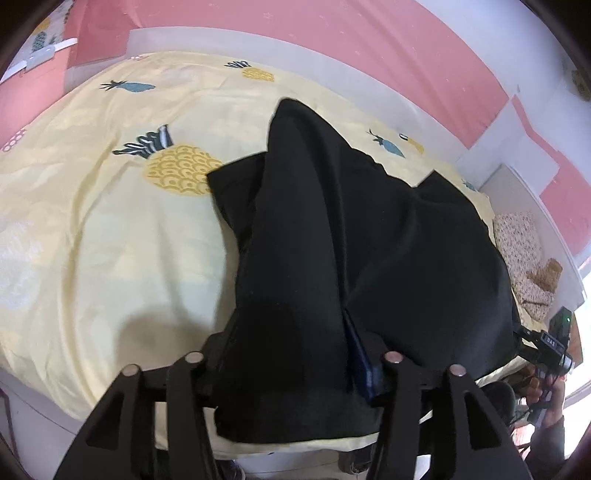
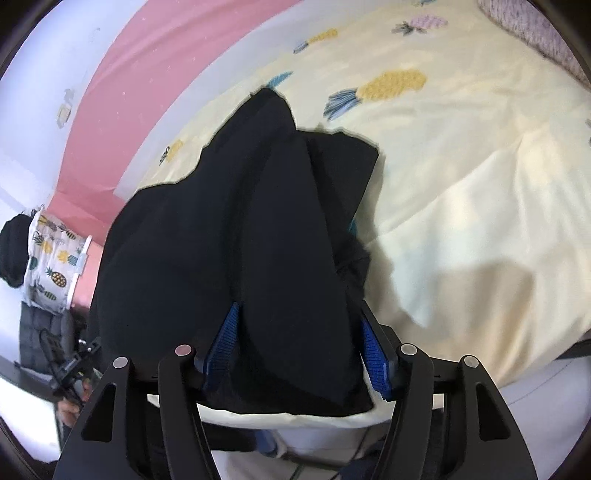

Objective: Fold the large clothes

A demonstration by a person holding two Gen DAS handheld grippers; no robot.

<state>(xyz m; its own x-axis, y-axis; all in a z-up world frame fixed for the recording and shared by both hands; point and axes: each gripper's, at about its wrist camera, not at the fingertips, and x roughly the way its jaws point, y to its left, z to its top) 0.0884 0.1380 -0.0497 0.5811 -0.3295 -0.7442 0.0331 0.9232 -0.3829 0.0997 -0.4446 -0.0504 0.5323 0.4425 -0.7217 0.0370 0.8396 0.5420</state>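
A large black garment (image 1: 369, 236) lies bunched on a pale yellow pineapple-print bed cover (image 1: 110, 221). In the left wrist view my left gripper (image 1: 295, 369) has a fold of the black cloth between its fingers; one blue pad (image 1: 364, 369) shows at the right, the other is hidden under the cloth. In the right wrist view the same garment (image 2: 240, 221) rises toward my right gripper (image 2: 301, 354), whose blue pads (image 2: 225, 343) stand wide apart on either side of a thick fold. The right gripper also shows at the left view's edge (image 1: 554, 347).
The bed's white frame (image 1: 369, 74) runs along a pink and white wall (image 1: 332, 33). A floral pillow (image 1: 521, 251) lies at the right. A pineapple-print hamper (image 2: 55, 258) stands by the wall. The bed's near edge (image 2: 295, 417) is just below the grippers.
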